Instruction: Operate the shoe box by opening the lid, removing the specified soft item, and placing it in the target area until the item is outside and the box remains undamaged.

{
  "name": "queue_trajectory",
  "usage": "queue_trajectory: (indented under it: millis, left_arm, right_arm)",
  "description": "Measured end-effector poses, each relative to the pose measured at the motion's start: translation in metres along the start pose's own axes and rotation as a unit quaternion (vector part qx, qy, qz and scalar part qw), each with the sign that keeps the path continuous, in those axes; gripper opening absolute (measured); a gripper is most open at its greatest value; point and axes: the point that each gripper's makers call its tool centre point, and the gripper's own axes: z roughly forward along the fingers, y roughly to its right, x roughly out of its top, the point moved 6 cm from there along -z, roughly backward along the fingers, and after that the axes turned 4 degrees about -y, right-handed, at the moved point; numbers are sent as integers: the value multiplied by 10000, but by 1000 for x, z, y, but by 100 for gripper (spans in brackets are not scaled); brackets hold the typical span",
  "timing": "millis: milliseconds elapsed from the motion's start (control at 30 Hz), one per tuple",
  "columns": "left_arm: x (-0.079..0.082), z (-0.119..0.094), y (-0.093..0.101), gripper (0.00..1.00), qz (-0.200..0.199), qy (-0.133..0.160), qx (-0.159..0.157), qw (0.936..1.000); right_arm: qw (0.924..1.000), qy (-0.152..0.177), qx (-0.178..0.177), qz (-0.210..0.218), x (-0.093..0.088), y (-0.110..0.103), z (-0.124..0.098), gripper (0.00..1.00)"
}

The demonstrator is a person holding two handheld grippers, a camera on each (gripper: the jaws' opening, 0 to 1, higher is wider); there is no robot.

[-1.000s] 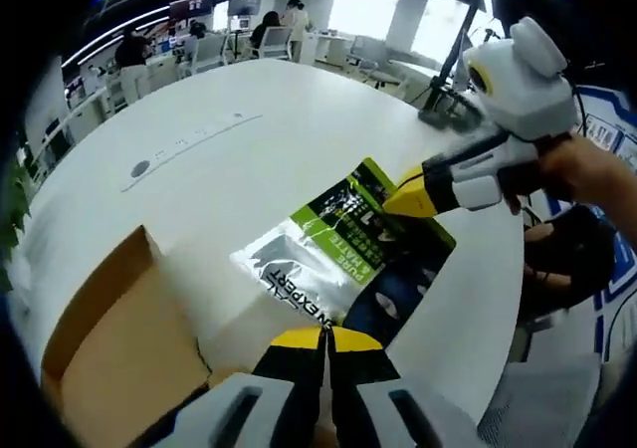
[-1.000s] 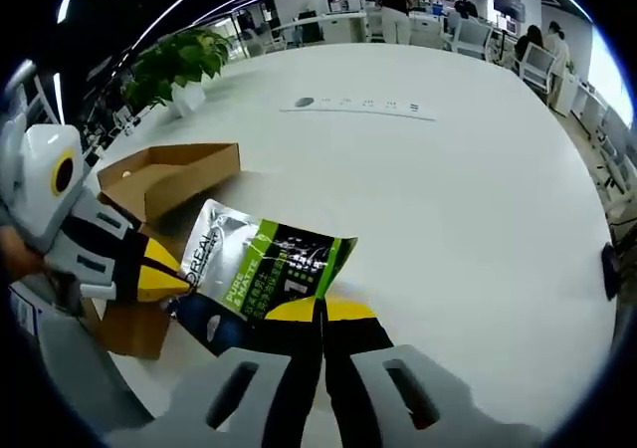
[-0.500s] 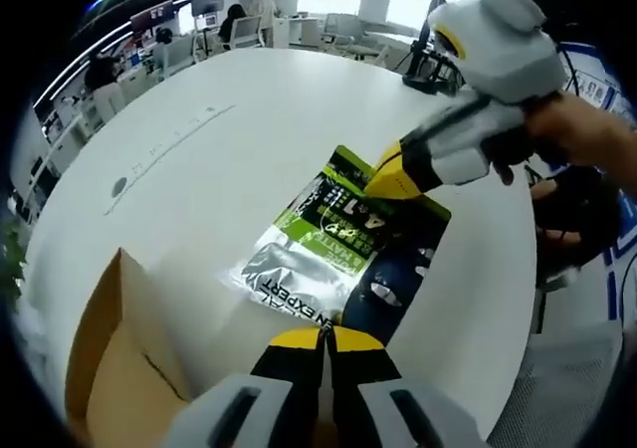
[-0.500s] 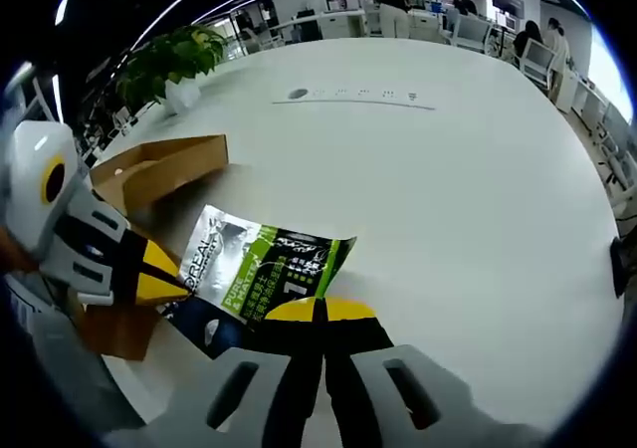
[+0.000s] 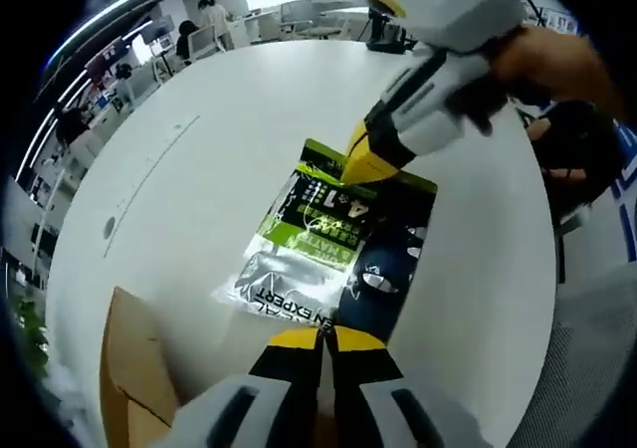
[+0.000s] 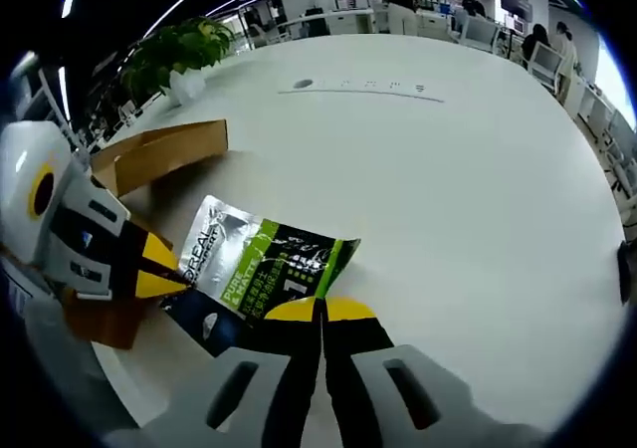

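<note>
Pouch (image 5: 333,234) is out of the box (image 6: 159,154) and lies flat on the white surface (image 6: 448,169), box just beside it. You have it pinched at opposite ends: left tongs (image 5: 320,340) closed on the near dark edge, right tongs (image 6: 320,313) closed on the green end. Long axis runs tong to tong, so neither hand is nearer; both touch it. Judgement: placing is nearly done. Release one end first and back off along that axis, away from the box wall.
</note>
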Motion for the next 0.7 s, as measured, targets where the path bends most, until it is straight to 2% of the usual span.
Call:
queue_trajectory:
  millis: [233, 400, 500, 700]
  left_arm:
    - [-2, -2, 4, 4, 545, -126, 193, 9982]
    - [0, -13, 4, 5, 800, -81, 361, 9961]
    - [3, -18, 5, 10, 684, 43, 334, 9971]
    - [7, -31, 4, 11, 417, 295, 276, 9983]
  right_arm:
    - [9998, -49, -78, -166, -4, 2, 4, 0]
    - [9997, -93, -185, -147, -4, 2, 5, 0]
    - [9998, -95, -130, -101, -3, -1, 6, 0]
    - [9996, -98, -224, -144, -3, -2, 8, 0]
